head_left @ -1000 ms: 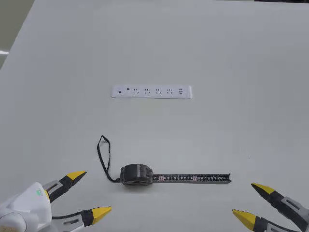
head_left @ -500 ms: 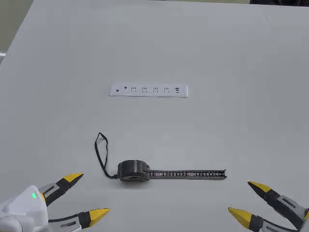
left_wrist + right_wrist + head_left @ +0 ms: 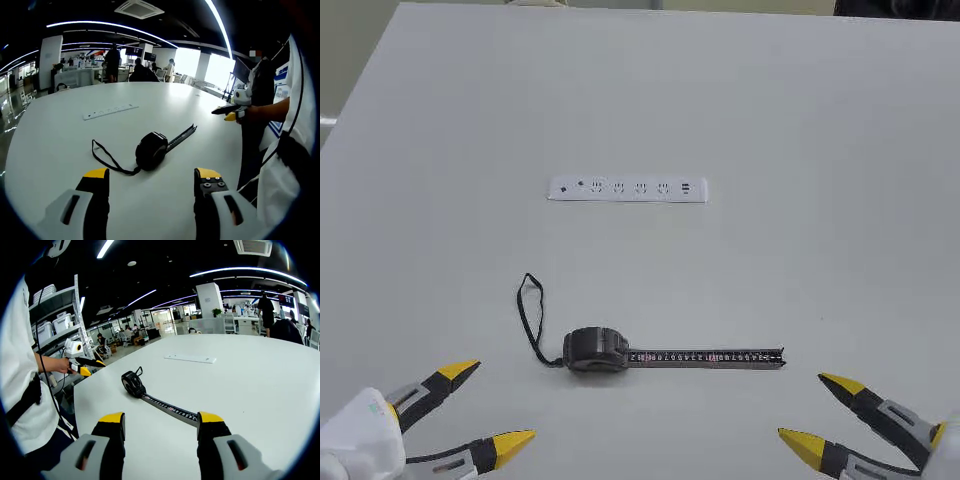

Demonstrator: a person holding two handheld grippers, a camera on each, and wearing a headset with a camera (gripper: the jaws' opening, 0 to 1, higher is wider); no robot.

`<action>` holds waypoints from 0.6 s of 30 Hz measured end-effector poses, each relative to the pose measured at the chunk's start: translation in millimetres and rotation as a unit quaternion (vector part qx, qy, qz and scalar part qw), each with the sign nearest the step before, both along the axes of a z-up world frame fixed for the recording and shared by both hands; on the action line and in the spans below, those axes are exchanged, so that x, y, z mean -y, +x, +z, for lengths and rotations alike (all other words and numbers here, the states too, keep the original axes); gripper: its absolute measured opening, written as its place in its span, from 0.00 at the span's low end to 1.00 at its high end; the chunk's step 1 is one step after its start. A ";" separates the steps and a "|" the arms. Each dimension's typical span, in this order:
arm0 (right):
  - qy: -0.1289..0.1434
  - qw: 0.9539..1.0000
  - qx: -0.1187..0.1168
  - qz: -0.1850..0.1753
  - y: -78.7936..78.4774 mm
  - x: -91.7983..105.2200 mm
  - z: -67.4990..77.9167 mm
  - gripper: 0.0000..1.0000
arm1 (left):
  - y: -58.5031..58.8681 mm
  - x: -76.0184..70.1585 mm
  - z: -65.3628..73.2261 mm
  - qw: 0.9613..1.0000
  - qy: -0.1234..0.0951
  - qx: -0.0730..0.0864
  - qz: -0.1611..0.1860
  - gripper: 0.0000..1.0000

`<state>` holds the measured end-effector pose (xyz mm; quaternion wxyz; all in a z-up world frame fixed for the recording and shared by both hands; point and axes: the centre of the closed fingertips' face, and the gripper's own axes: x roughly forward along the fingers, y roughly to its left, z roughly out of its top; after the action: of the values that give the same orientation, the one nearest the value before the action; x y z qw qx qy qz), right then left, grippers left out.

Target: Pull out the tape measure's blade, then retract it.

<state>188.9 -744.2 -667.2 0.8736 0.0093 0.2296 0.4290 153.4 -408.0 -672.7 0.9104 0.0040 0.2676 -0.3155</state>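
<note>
open-plan office, wide pale worktop [image 3: 840, 140]: a dark tape measure [image 3: 596, 350] lies near the front edge, its blade [image 3: 710, 357] drawn out flat to the right along the surface and its strap [image 3: 530, 315] looped away to the left, with a white power strip [image 3: 627, 189] well beyond it. the left tool [image 3: 488, 404] and the right tool [image 3: 817, 410] hover low at either side, each with its yellow-tipped jaws apart and nothing between them, both clear of the tape. with the blade already out, retracting looks to be the step left. the likely trouble: the rounded case may squirm out of a two-jaw pinch, and a blade let go unchecked could whip back, skid the light case across the smooth worktop or catch the loose strap.
</note>
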 end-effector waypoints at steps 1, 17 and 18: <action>0.000 1.000 0.000 0.000 -0.5 0.6 -0.1 0.58 | -0.8 0.9 0.0 1.000 0.003 0.000 -0.002 0.67; -0.003 1.000 -0.004 -0.001 -1.2 3.0 -2.1 0.60 | -0.9 0.0 4.8 1.000 0.004 0.002 0.002 0.67; -0.003 1.000 -0.004 -0.001 -1.0 3.0 -2.1 0.61 | -0.7 -0.1 4.6 1.000 0.004 0.002 0.002 0.67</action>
<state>187.9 -747.1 -669.3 0.8732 0.0088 0.2345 0.4271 152.7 -408.0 -668.1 0.9116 0.0078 0.2668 -0.3127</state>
